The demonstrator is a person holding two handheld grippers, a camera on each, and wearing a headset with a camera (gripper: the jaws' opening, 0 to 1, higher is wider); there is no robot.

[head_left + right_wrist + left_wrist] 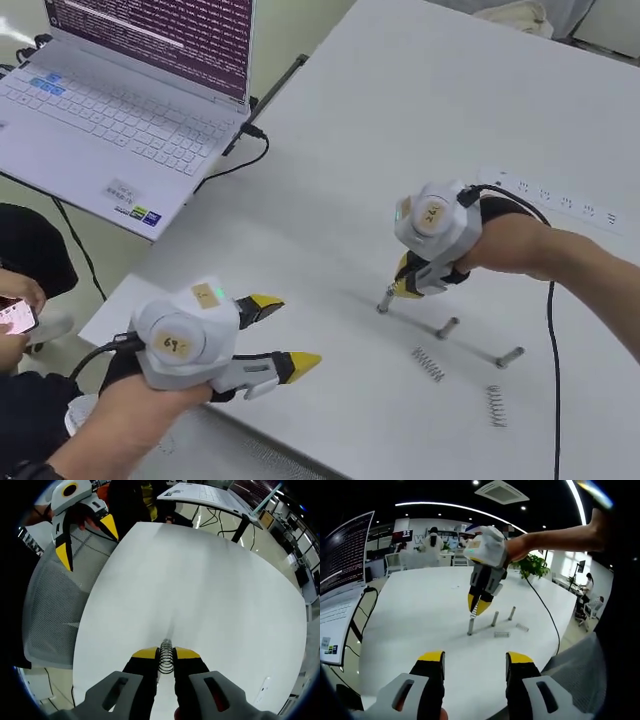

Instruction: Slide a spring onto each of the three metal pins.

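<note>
Right gripper (404, 290): closed on a spring (166, 659), pinched by its sides so that its open end stays free, and pointed down at the table (330, 180).
First pin (384, 302): stands directly under the right gripper's tips. I cannot tell whether the spring has started over it.
Left gripper (286, 333): jaws wide apart and empty. It hovers well apart from the right gripper, probably to keep out of the way.
Middle pin (447, 327), end pin (510, 355): both are bare, in a row leading away from the right gripper.
Near spare spring (428, 363), far spare spring (496, 405): both lie flat beside the bare pins, within easy reach of the right gripper.
Stage: likely the first of three fittings.
</note>
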